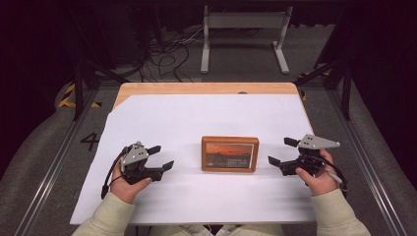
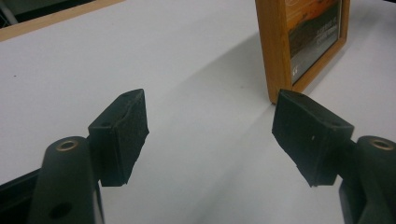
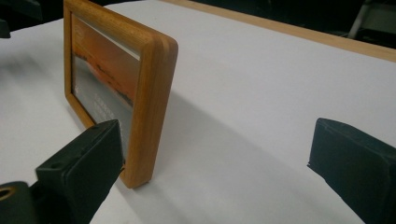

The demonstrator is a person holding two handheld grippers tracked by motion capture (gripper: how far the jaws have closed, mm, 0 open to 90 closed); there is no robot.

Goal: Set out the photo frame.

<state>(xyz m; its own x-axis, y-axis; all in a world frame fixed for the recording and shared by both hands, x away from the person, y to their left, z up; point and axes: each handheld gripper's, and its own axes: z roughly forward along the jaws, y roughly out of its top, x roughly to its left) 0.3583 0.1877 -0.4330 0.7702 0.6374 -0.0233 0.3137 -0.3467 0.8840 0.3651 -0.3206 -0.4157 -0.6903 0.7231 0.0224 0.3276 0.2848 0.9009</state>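
A small wooden picture frame (image 1: pixel 229 154) with an orange sunset photo stands upright near the middle of the white sheet. My left gripper (image 1: pixel 163 157) rests to its left, jaws wide apart and pointing at it, nothing between them. In the left gripper view the frame (image 2: pixel 306 42) rises just beyond the right-hand jaw, and the gripper (image 2: pixel 210 135) is open over bare sheet. My right gripper (image 1: pixel 278 151) sits close to the frame's right side, open. In the right gripper view the frame's edge (image 3: pixel 154 102) stands just past the left-hand jaw; the gripper (image 3: pixel 215 154) holds nothing.
A white sheet (image 1: pixel 196 118) covers most of the wooden table (image 1: pixel 206 88), whose far edge shows beyond it. Behind the table, on the floor, stand a white metal stand (image 1: pixel 243 34) and loose cables (image 1: pixel 167 54). Both forearms come in from the near edge.
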